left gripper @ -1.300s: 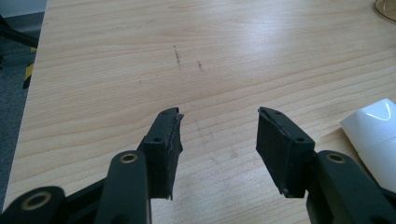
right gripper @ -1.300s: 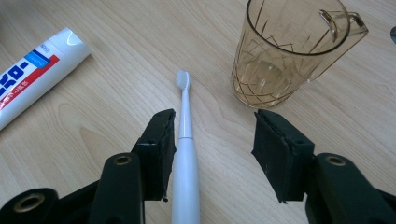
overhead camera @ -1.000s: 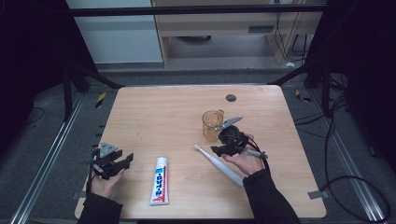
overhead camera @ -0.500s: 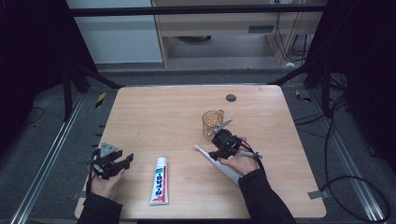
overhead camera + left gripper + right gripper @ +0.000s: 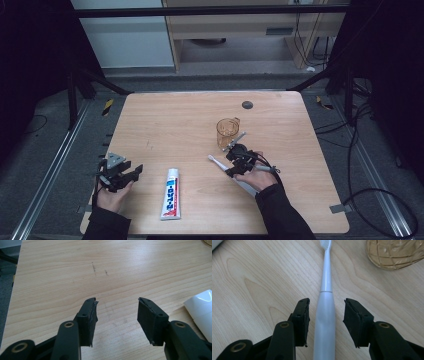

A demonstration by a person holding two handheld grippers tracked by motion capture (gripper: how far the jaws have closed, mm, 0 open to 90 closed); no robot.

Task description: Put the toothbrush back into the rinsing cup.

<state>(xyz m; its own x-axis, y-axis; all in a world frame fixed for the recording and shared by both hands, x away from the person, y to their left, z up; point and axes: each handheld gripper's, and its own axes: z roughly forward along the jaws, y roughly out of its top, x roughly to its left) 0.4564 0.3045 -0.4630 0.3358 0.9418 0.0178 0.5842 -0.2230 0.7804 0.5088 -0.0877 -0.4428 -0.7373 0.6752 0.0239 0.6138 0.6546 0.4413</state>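
A white electric toothbrush (image 5: 325, 297) lies flat on the wooden table (image 5: 170, 125), its bristle head (image 5: 212, 159) pointing left and away. My right gripper (image 5: 326, 315) straddles its handle from above. The jaws have just been closing, and a gap still shows on both sides between pads and handle. In the high view the right gripper (image 5: 233, 164) sits low over the brush, just in front of an amber glass cup (image 5: 227, 132). My left gripper (image 5: 131, 172) rests open near the table's front left, with nothing between its fingers (image 5: 90, 315).
A white toothpaste tube (image 5: 171, 194) with red and blue print lies lengthwise at front centre; its cap end (image 5: 201, 308) is to the right of the left gripper. The cup's patterned base (image 5: 395, 252) stands close to the brush head. A small dark disc (image 5: 247, 105) lies farther back.
My right hand has come down and slightly left onto the toothbrush, away from the cup. The left hand has stayed still.
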